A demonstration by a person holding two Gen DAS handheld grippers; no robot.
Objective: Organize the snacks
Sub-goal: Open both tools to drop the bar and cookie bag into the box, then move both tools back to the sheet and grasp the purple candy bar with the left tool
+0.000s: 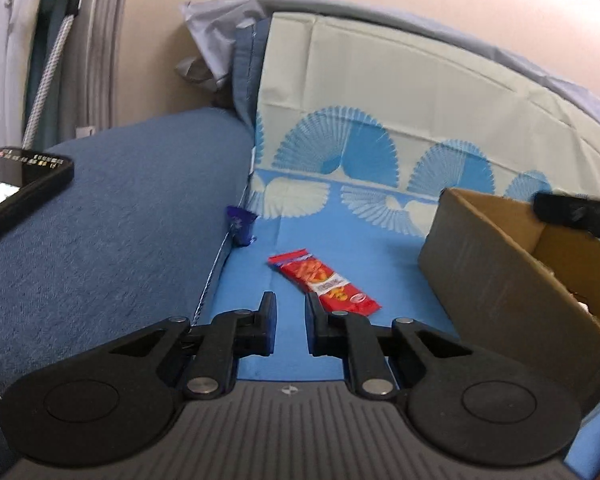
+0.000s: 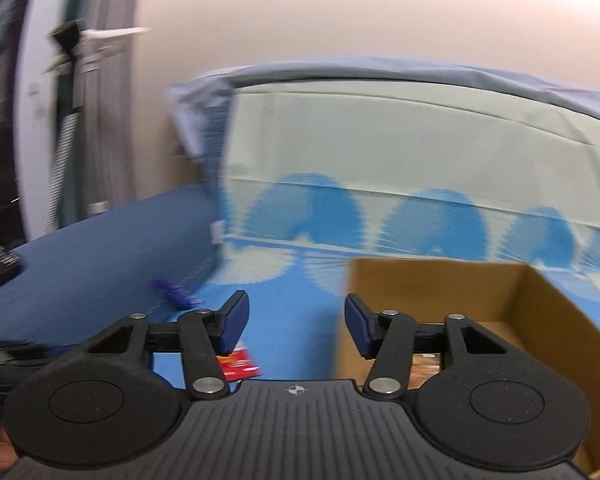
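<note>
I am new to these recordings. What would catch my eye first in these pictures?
First the red snack packet, lying flat on the light blue cloth just ahead of the left gripper. Next the open cardboard box at the right, and a small purple wrapper at the cloth's left edge.

red snack packet [image 1: 325, 287] — flat on blue cloth | cardboard box [image 1: 496, 264] — open

Snack packet [image 1: 324, 286] lies flat on the cloth [image 1: 340, 236], centre. Cardboard box [image 1: 496, 264] to its right, well apart, open side up. Small wrapped sweet [image 1: 242, 226] left of and behind the packet, at the cloth's left edge beside the blanket [image 1: 120, 220]. Phone [image 1: 16, 184] on blanket, far left.
</note>
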